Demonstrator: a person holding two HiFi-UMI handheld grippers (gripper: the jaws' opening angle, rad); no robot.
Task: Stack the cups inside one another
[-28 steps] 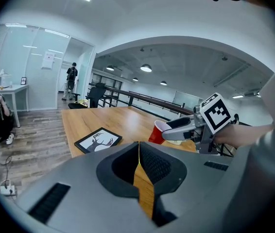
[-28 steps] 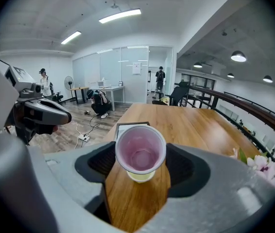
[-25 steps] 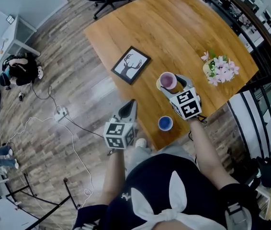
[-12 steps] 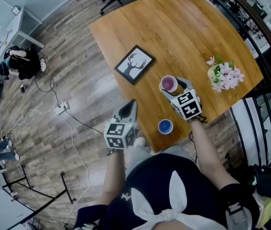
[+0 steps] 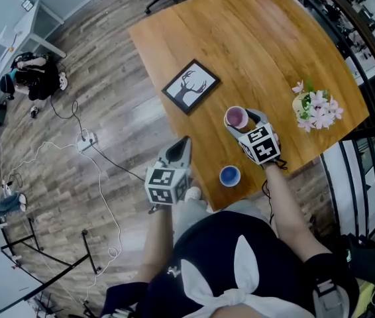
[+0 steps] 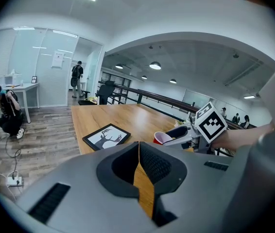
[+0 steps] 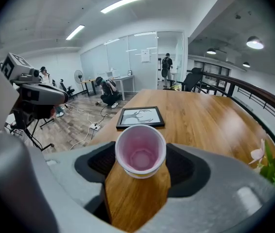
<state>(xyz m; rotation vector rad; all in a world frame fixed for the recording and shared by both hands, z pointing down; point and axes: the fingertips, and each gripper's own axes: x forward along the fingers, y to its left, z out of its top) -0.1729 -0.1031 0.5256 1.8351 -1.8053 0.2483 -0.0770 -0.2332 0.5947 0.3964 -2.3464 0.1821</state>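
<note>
While the left gripper point(image 5: 183, 142) hangs shut beyond the table point(image 5: 260, 38) edge, the right gripper point(image 5: 240, 120) stands open astride the upright pink cup point(image 5: 234, 116), the blue cup point(image 5: 230, 175) lying nearer the person.

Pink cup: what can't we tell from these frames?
- Grip: in the right gripper view the pink cup sits between the pads of the right gripper, but its rim covers the contact spots.
- Whether it rests on the table: its own body hides the base; head view too steep.
- The blue cup: head view only, small.
</note>
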